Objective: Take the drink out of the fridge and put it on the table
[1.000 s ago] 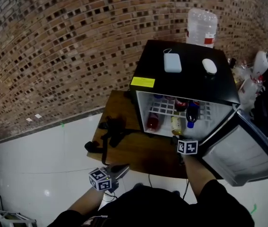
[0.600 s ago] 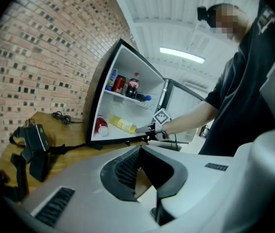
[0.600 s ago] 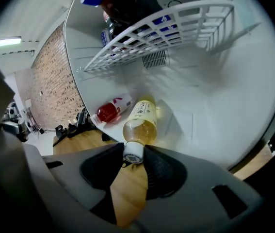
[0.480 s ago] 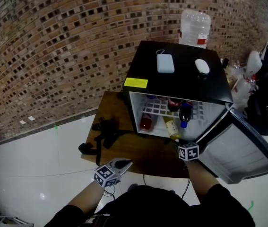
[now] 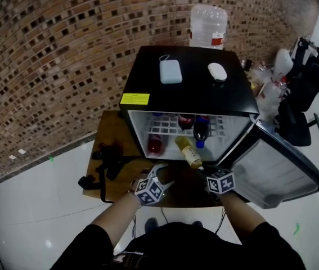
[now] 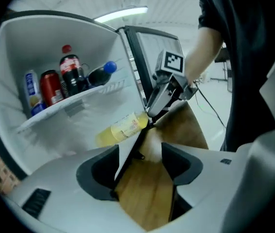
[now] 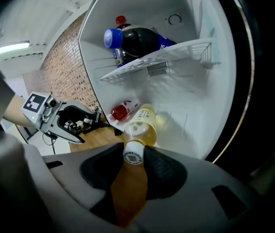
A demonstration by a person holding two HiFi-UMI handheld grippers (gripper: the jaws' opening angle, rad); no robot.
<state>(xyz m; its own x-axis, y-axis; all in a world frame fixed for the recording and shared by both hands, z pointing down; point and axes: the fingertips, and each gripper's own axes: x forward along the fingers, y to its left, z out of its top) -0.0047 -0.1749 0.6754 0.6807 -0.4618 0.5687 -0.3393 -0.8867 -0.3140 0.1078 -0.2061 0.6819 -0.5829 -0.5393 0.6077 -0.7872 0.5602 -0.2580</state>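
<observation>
The black mini fridge (image 5: 190, 91) stands open on the wooden table (image 5: 114, 131). A yellow drink bottle (image 5: 188, 152) lies tilted across the fridge's front edge, cap toward me. My right gripper (image 5: 203, 170) is shut on its white-capped neck (image 7: 133, 154); the bottle's body (image 7: 142, 127) points back into the fridge. My left gripper (image 5: 162, 176) hovers over the table just left of it. Its jaws are opening, with only the table and the fridge's edge showing between them (image 6: 139, 169). From there I see the yellow bottle (image 6: 122, 128) in the right gripper (image 6: 164, 93).
A red bottle (image 5: 155, 145) lies on the fridge floor; cola bottles (image 5: 200, 129) and cans (image 6: 50, 86) sit on the shelf. The fridge door (image 5: 277, 173) swings out at right. A black strap bundle (image 5: 106, 159) lies on the table's left. A power bank (image 5: 170, 71) and mouse (image 5: 217, 71) rest on top.
The yellow bottle has tipped over and come forward out of the fridge in the right gripper. The left gripper has moved from beyond the table's near edge up beside it, and its jaws have parted.
</observation>
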